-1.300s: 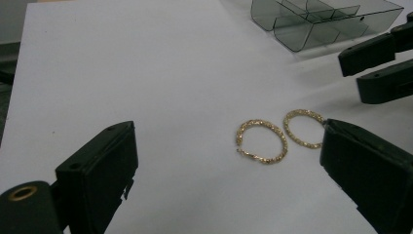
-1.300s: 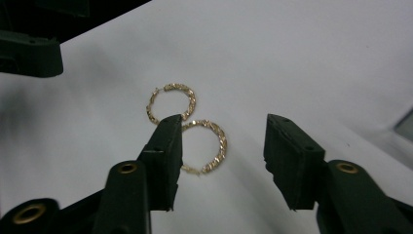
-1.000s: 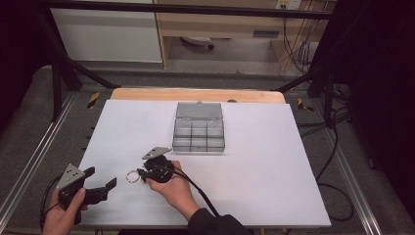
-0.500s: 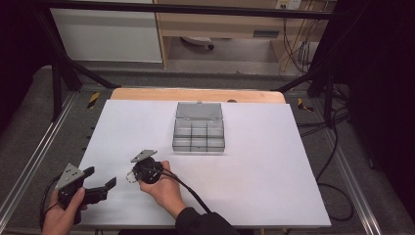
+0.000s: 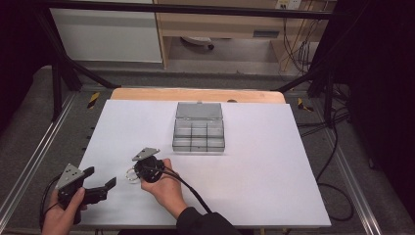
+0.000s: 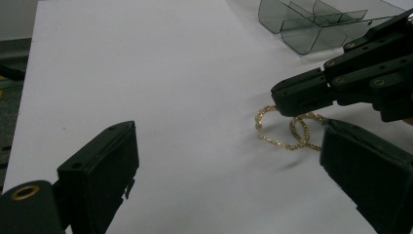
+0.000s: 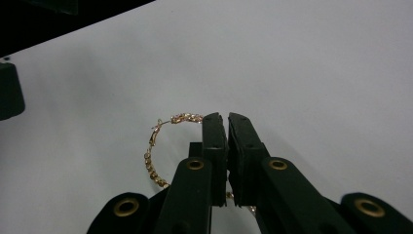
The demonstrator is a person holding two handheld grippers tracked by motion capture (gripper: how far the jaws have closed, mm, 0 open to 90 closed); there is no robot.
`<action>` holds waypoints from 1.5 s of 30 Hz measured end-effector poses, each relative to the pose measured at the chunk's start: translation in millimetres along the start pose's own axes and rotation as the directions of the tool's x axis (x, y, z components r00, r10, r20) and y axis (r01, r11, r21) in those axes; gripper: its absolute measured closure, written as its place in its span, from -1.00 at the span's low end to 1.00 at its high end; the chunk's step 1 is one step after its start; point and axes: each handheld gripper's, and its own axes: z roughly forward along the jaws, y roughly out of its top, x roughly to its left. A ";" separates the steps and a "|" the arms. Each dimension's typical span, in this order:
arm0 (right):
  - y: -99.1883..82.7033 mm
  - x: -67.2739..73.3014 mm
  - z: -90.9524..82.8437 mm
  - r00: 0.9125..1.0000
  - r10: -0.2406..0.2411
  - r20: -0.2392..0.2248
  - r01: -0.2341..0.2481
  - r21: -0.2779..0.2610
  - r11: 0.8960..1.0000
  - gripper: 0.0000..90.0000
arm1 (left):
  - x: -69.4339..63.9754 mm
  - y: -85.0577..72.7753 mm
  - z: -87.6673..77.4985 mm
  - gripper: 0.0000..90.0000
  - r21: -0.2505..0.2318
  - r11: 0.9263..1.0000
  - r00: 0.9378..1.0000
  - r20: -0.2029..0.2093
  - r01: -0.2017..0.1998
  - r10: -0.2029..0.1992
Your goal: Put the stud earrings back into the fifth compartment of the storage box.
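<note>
Our right gripper [image 7: 227, 119] stands with its jaws drawn nearly together, having just been closing, and the gold hoop earrings [image 7: 160, 146] lie under and between them. In the right gripper view the two black jaws meet with only a thin slit between, and the beaded curve of one hoop comes out from behind the left jaw and sweeps round to the left on the white sheet. We cannot tell from that view how firmly the pads pinch the wire, but the jaws are closed down onto the hoops.

In the left gripper view we see the same right gripper [image 6: 292, 95] reaching in from the right, its tip pressed down on top of the earrings [image 6: 287, 129], which show as two overlapping gold rings flat on the table. Our left gripper [image 6: 229, 161] holds its jaws wide apart with nothing between them, resting low near the front left of the white table [image 5: 274, 161].

From the high view the earrings [image 5: 131, 175] sit just beside the right gripper [image 5: 139, 171], between our two hands, and the left gripper [image 5: 100, 180] is near them. The clear compartment box [image 5: 198, 132], lid open, stands well apart toward the middle of the table.
</note>
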 end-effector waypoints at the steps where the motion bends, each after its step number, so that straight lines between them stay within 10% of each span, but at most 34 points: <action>1: 0.3 -0.1 -2.0 1.000 -0.001 0.002 0.001 -0.005 1.000 0.93 | 0.0 0.2 0.0 -0.83 0.002 1.000 1.000 0.000 -0.002 0.002; 18: 2.1 -42.4 -60.7 0.997 0.051 0.065 -0.046 -0.081 0.996 0.93 | -0.7 -0.2 0.1 -0.83 0.006 1.000 1.000 0.002 -0.007 0.007; 45: 7.5 -116.5 -121.8 0.963 0.151 0.223 -0.116 -0.165 0.980 0.93 | -1.8 -0.9 1.9 -0.83 0.019 1.000 1.000 0.006 -0.017 0.017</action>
